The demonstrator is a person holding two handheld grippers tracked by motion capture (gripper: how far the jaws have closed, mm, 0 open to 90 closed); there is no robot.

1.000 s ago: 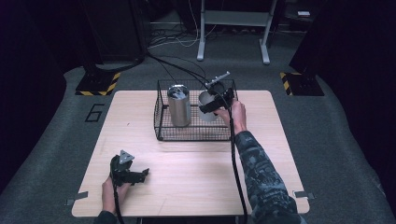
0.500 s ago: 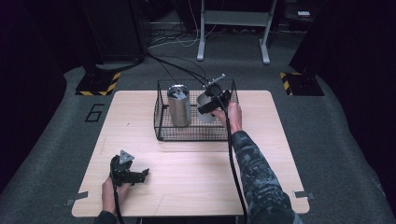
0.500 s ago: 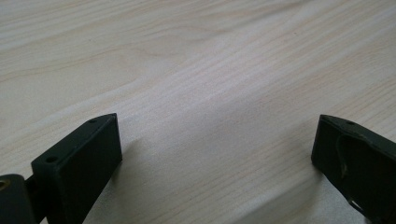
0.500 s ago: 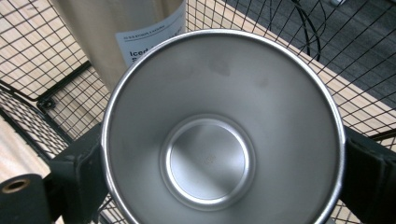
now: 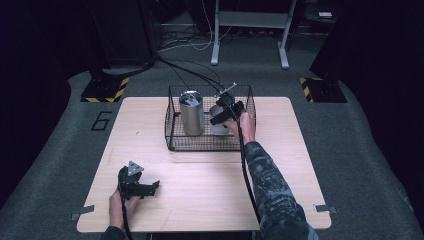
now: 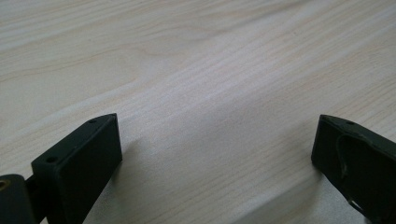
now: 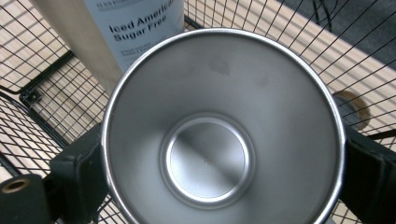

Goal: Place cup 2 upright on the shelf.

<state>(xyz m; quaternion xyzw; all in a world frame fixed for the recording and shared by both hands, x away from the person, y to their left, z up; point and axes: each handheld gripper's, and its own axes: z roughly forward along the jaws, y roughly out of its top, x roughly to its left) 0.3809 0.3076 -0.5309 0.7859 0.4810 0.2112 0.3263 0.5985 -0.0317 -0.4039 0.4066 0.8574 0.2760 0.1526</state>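
Note:
A black wire basket (image 5: 172, 125) stands at the back middle of the wooden table (image 5: 210, 185). Inside it a tall steel can (image 5: 191, 114) stands upright on the left. Its label (image 7: 135, 28) reads "Iced Americano Sugar Free". My right gripper (image 5: 225, 112) reaches into the basket from above and is shut on a steel cup (image 5: 217, 125). The cup's open mouth (image 7: 219, 140) faces the camera, and one black finger (image 7: 74, 177) shows at each side of its rim. My left gripper (image 5: 151, 190) rests on the table's front left, open, with bare wood (image 6: 196, 70) between its jaws.
Cables run from the basket's far side down to the grey floor (image 5: 350, 150). Two yellow-and-black striped blocks (image 5: 105, 90) lie on the floor behind the table. A metal stand (image 5: 250, 30) rises at the back.
My right gripper has sunk a little lower into the basket with the cup and shifted slightly left. The left gripper has stayed put.

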